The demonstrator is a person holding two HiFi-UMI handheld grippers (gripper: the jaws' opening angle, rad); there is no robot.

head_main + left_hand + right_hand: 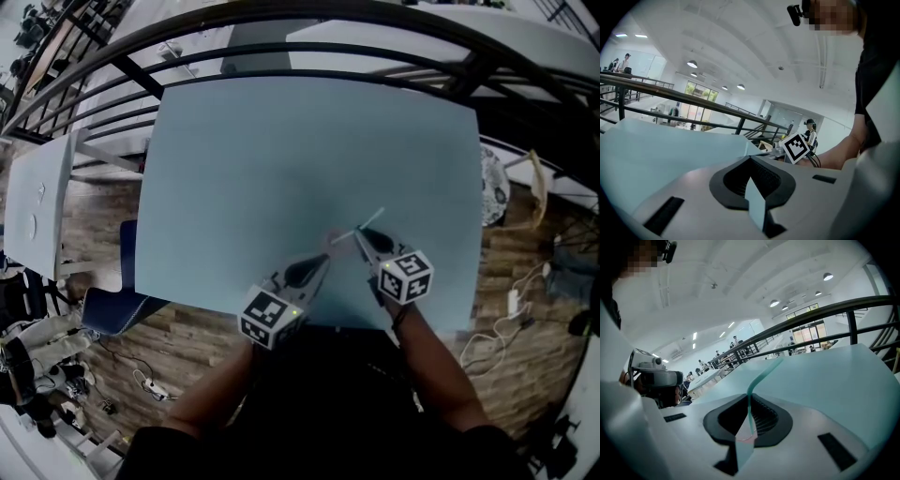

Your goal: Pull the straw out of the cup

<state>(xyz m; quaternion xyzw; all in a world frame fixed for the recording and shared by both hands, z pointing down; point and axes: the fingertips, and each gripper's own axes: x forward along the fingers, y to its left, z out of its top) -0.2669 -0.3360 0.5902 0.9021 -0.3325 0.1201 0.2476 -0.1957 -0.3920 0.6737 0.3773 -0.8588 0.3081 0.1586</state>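
A: Right gripper (362, 238), jaw state?

B: Clamped on the straw (761, 375). In the right gripper view the pale greenish straw is seen pinched between the two jaws. From there it rises and bends up to the right.

A: Straw position?

B: It is held over the pale blue table (281, 141), close to the near edge. In the head view it is seen as a thin pale line slanting up to the right, gripped by the right jaws near its middle. The lower left end is pointed toward the left gripper (322, 265). Whether that end is touched cannot be told, and a pale blob there is too small to be identified.

A: Left gripper?

B: Jaws are pressed together, and nothing is seen between them in the left gripper view. It is held low over the table, just left of the right gripper, with the two sets of tips near each other.

A: Anything else logged?

B: A black railing (309, 37) is seen beyond the far table edge, and a wood floor (84, 216) to the left. The right gripper's marker cube (796, 146) is caught in the left gripper view.
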